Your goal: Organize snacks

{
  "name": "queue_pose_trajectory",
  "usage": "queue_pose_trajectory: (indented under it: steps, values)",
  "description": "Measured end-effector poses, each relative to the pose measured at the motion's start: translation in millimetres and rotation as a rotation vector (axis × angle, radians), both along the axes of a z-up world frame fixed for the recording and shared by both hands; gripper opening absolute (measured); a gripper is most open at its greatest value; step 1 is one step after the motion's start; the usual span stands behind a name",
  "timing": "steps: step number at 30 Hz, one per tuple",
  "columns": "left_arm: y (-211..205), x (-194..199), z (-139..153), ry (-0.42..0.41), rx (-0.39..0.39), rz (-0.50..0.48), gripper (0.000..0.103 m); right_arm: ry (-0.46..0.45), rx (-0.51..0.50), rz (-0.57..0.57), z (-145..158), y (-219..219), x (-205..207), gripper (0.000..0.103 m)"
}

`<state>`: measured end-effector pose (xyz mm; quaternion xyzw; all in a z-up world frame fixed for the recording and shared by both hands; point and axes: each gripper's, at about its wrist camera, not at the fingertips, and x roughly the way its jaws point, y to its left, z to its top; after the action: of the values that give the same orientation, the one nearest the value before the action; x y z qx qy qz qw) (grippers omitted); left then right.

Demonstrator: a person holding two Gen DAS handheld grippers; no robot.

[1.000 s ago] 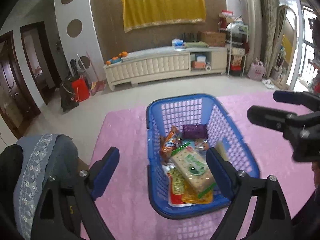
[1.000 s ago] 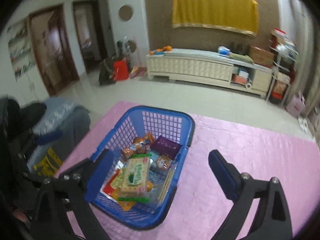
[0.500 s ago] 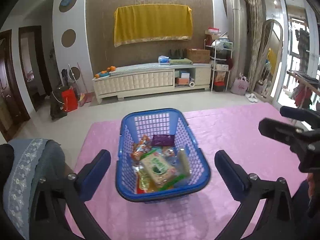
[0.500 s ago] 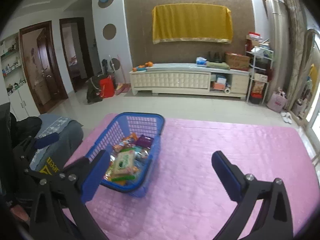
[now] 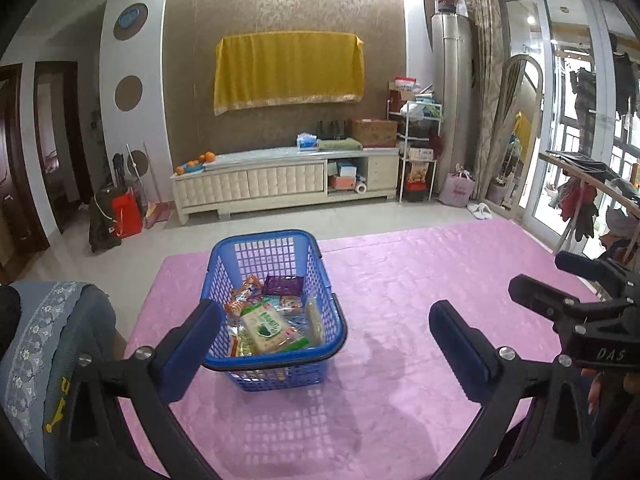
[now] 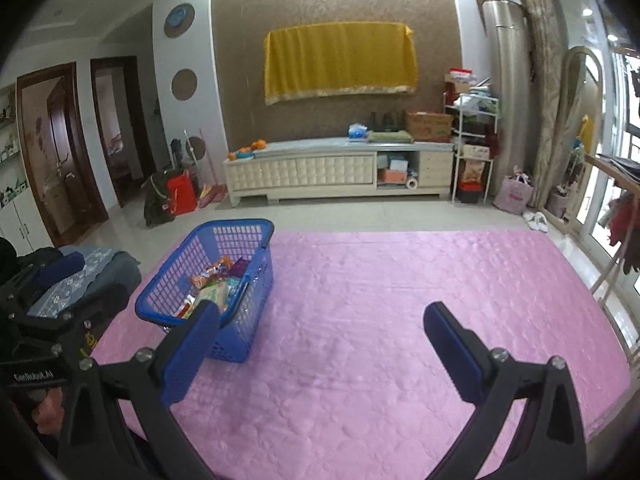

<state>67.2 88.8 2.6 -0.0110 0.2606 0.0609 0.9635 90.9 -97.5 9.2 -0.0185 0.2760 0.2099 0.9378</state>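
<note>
Pulled back from the blue perforated plastic basket (image 5: 276,312) over the last second, both of them: a second ago seen close above its contents, now viewed from farther off and a little higher. Left gripper (image 5: 326,354) spread to its widest, jaws just finished opening, nothing between the blue pads, the basket beyond its left finger. Right gripper (image 6: 320,354) likewise wide and empty, jaws just opened the last bit, mostly bare pink quilted tabletop (image 6: 400,300) ahead of it. Basket standing on the left part of that pink surface, near its far-left corner, filled with snack packets: a pale cracker pack with green print (image 5: 266,324) lying on top, an orange wrapper (image 5: 244,294) and a purple packet (image 5: 284,285) toward the far end. No loose snacks visible anywhere on the pink cover. Judged from that: everything gathered into one container, both tools released and withdrawn, task probably at or very near its end.
</note>
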Motion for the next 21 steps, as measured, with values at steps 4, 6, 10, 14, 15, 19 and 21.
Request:
queue_pose_trajectory:
  steps: [4, 6, 10, 14, 15, 19, 21]
  values:
    - [-8.5, -6.1, 0.9, -0.016, 0.011, 0.008, 0.103, 0.025, 0.050, -0.011, -3.1, -16.2, -9.6, 0.103]
    - [-12.8, -8.3, -0.9, -0.016, 0.017, 0.002, 0.103, 0.029, 0.059, -0.012, -4.7, -20.2, -13.0, 0.103]
    - [-18.8, -7.2, -3.9, 0.001, 0.018, -0.020, 0.103, 0.043, 0.051, -0.024, -12.4, -24.0, -14.0, 0.103]
    - [-19.3, -5.4, -2.9, 0.002, 0.004, -0.017, 0.103, 0.036, 0.057, -0.040, -14.8, -31.0, -17.3, 0.103]
    - [-19.4, -5.5, -2.8, 0.002, 0.003, -0.019, 0.103, 0.036, 0.057, -0.042, -15.3, -32.2, -17.1, 0.103]
    - [-24.6, -7.4, -2.3, -0.001, 0.013, -0.021, 0.103, 0.041, 0.059, -0.047, -16.7, -34.7, -16.6, 0.103]
    - [-26.1, -7.8, -3.0, -0.002, 0.010, -0.024, 0.103, 0.045, 0.062, -0.049, -17.7, -36.7, -16.0, 0.103]
